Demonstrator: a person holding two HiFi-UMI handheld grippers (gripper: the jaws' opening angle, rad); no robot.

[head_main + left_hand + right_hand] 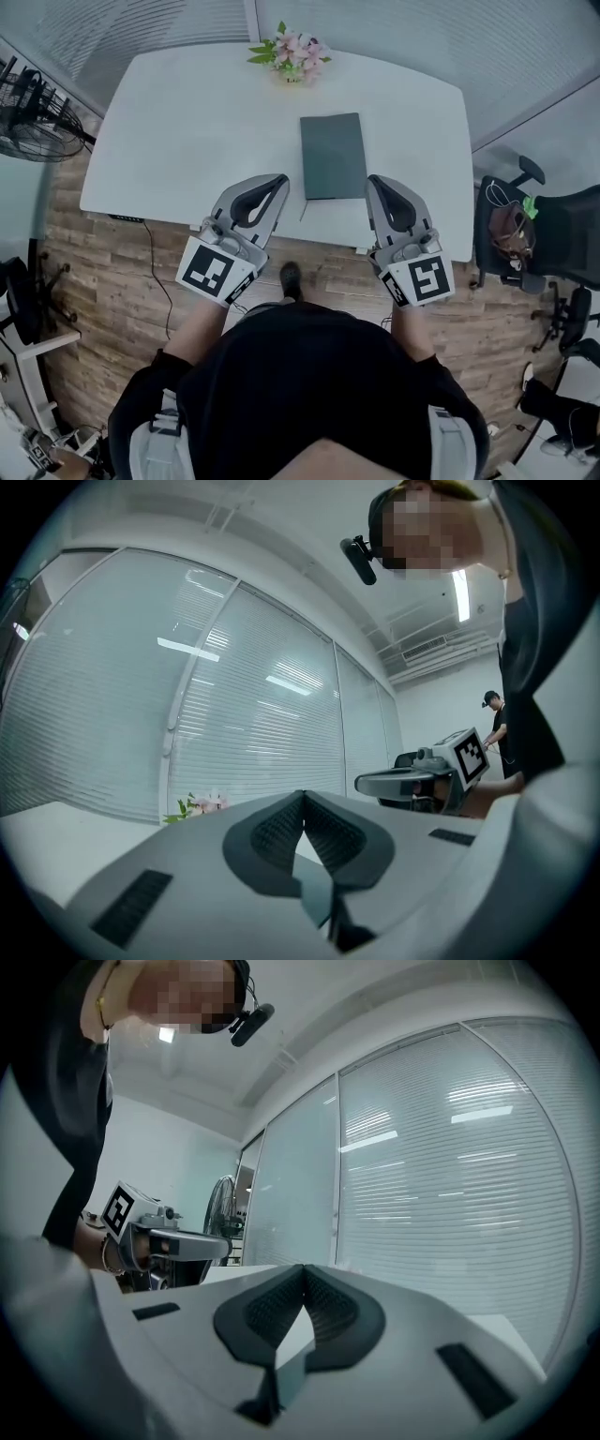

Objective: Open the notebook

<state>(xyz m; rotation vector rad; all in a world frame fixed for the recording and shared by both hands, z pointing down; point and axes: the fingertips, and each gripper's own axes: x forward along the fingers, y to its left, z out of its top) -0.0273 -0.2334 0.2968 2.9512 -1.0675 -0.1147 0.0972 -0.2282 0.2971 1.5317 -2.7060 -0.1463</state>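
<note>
Two claws are hovering at the near edge of the bench (187,122), the left claw (279,180) and the right claw (373,180), each with its jaws pressed together and gripping nothing. Between their tips the notebook (332,156) is lying flat by that near edge, dark cover shut. So nothing is done yet: getting a tip under the cover and swinging it open is all left to do. Flowers (292,53) are sitting well apart at the far edge.
</note>
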